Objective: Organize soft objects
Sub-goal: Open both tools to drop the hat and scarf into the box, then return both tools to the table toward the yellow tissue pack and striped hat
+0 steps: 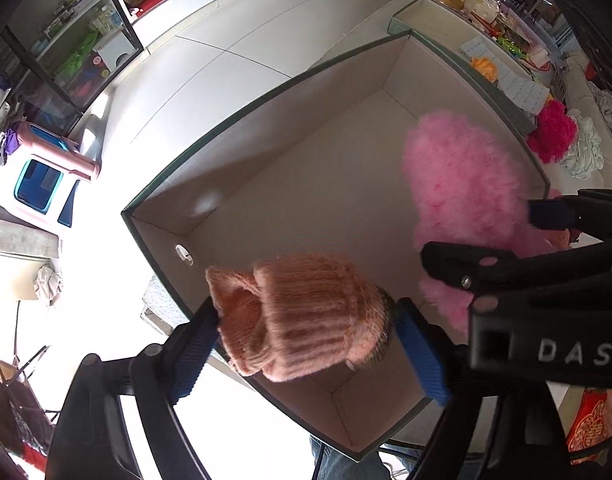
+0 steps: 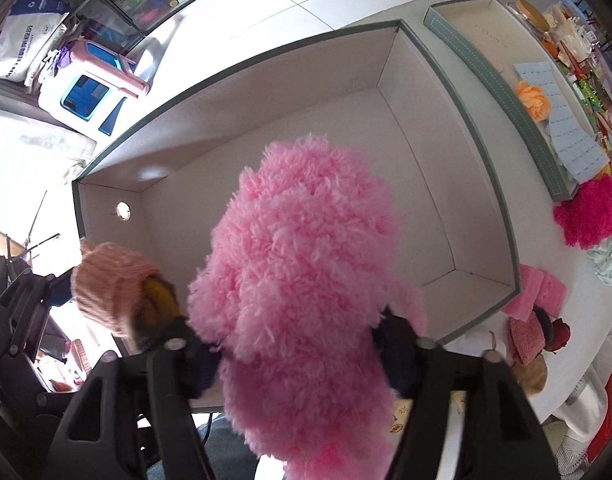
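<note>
Cardboard box (image 2: 226, 76), grey-green rim, pale inside, lid off, floor bare. It stands on a white table (image 2: 578, 320), and both grippers point down into it.

Shallow tray (image 2: 486, 72) with the same rim lies just beside the box's far side.

Pink fluffy item (image 2: 306, 260) is above the box interior, between the fingers of the right gripper (image 2: 300, 352). Jaws spread wide, fluff bulging past both pads, no visible squeeze.

Peach knit hat (image 1: 302, 312) is over the box's near-left corner, between the blue pads of the left gripper (image 1: 306, 320). Jaws wide, hat spans the gap, not pinched.

Outside the box, on the right: magenta pompom (image 2: 590, 216) near the tray end, pink sponges (image 2: 534, 288) against the box wall.
</note>
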`<state>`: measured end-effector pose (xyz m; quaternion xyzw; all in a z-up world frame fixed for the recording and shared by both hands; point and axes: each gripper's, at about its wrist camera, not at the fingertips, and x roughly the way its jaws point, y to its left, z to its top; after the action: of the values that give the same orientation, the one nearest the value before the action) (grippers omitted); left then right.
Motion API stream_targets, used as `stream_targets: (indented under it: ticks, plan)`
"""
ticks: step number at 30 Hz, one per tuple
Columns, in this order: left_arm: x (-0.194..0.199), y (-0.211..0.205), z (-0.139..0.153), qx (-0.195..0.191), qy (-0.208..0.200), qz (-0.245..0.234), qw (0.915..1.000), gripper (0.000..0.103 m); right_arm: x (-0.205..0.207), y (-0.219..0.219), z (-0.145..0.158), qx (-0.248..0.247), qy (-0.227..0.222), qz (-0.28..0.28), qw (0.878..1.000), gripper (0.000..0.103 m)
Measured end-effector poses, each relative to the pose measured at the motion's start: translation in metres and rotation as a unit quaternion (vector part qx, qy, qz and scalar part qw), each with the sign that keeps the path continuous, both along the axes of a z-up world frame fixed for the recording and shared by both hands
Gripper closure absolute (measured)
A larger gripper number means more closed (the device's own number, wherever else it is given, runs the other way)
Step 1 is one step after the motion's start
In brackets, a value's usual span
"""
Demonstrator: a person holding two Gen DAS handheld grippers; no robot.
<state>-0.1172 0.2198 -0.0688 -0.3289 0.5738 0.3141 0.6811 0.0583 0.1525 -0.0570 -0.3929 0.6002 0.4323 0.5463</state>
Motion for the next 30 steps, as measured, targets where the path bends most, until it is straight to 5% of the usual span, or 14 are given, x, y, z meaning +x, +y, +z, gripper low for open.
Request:
stream_targets:
  ticks: [6,18,25,30]
  plan:
    - [0.008,-0.012,0.017,0.042,-0.007,-0.027,0.9987,0.0,0.014,-0.014,0.026,0.059,0.009,-0.027,0.998,0.0]
    - [-0.011,-0.024,0.035,0.016,-0.031,-0.003,0.9994,0.0,0.034,-0.032,0.075,0.132,0.025,-0.099,0.986,0.0]
    - [-0.034,-0.018,0.034,-0.01,-0.046,0.057,0.9973,0.0,0.061,-0.08,0.069,0.131,0.035,-0.167,0.977,0.0]
    - [-0.014,-0.039,0.032,-0.006,-0.022,-0.001,0.9997,0.0,0.081,-0.14,0.049,0.109,0.051,-0.248,0.961,0.0]
